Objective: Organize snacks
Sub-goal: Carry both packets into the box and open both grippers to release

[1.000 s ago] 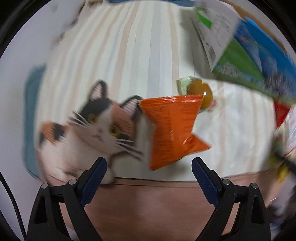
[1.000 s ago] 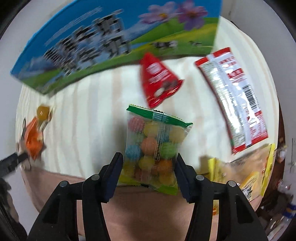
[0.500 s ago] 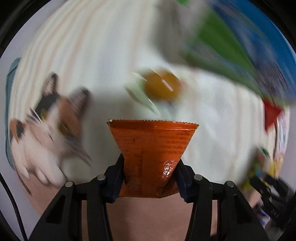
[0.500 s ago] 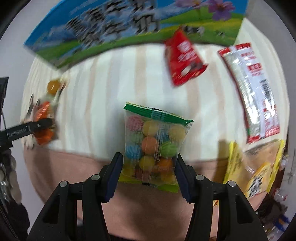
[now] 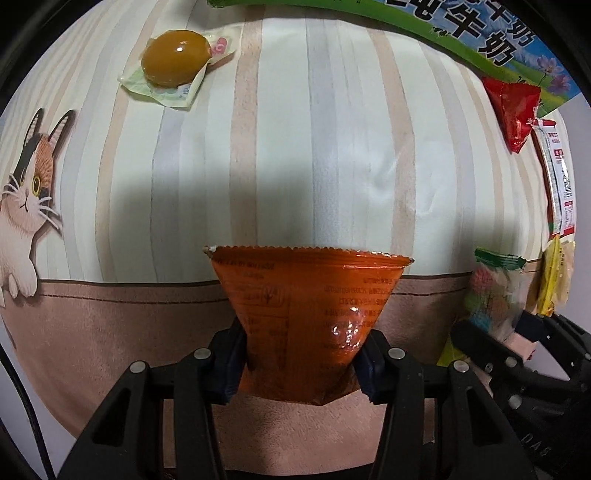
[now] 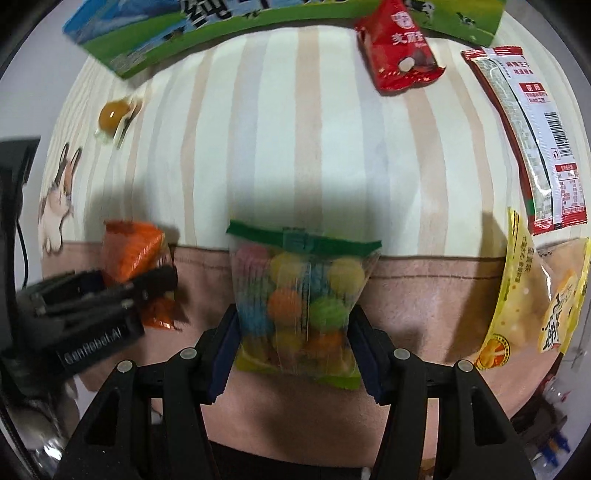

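My left gripper (image 5: 297, 360) is shut on an orange snack packet (image 5: 306, 310) and holds it above the front edge of the striped mat (image 5: 332, 147). My right gripper (image 6: 293, 349) is shut on a clear bag of coloured candy balls (image 6: 301, 295) with a green top seal. In the right wrist view the left gripper (image 6: 122, 291) and the orange packet (image 6: 129, 247) show at the left. In the left wrist view the candy bag (image 5: 487, 291) shows at the right.
On the mat lie a yellow jelly cup (image 5: 173, 61), a red packet (image 6: 400, 48), a long red-and-white sachet (image 6: 532, 136) and a yellow cracker bag (image 6: 535, 295). A blue-green milk carton (image 6: 258, 22) lies along the far edge. A cat picture (image 5: 26, 195) is at the left.
My left gripper closed on the orange packet, lifted it and swung right toward the mat's middle. My right gripper kept hold of the candy bag and pulled back a little.
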`<action>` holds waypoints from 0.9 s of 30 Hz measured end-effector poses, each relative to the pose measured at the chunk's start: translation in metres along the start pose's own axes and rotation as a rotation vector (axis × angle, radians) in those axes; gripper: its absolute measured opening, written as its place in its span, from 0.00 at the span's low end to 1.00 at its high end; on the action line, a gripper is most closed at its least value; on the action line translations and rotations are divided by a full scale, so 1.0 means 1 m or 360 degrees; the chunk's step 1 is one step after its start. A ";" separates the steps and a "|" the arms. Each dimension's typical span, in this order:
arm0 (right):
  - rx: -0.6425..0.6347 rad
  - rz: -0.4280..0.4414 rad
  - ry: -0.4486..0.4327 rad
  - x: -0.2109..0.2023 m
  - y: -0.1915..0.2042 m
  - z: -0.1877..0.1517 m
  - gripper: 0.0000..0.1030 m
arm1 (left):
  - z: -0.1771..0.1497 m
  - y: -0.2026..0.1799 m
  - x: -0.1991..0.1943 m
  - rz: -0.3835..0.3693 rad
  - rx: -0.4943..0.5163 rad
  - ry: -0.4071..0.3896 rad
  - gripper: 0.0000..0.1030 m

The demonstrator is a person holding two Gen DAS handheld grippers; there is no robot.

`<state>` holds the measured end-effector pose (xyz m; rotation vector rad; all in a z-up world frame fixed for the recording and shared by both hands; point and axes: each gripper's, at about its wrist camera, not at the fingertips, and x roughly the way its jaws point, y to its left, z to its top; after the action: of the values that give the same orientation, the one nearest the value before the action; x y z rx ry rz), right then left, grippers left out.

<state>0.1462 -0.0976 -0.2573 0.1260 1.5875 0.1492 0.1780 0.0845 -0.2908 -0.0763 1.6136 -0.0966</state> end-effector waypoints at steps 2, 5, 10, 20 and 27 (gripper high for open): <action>0.0025 0.0001 -0.0030 -0.001 -0.004 0.008 0.59 | 0.005 -0.015 0.005 0.0013 0.0004 0.0004 0.47; 0.0041 -0.0029 -0.0065 0.003 -0.003 0.013 0.59 | 0.014 -0.028 0.009 0.0040 0.0009 0.0011 0.47; -0.0029 -0.0141 -0.0089 0.016 0.019 0.008 0.59 | 0.022 -0.043 0.018 0.0063 0.0010 0.0026 0.48; -0.0011 -0.0028 -0.0157 -0.020 0.006 -0.002 0.49 | 0.026 -0.050 -0.039 -0.0009 0.0045 -0.0117 0.43; -0.0025 0.0154 -0.0455 -0.131 0.000 0.037 0.49 | 0.074 -0.073 -0.173 -0.0158 0.0130 -0.0487 0.43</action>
<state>0.1857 -0.1196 -0.1293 0.2028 1.2953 0.2094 0.2591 0.0297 -0.1147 -0.1031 1.2984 -0.2173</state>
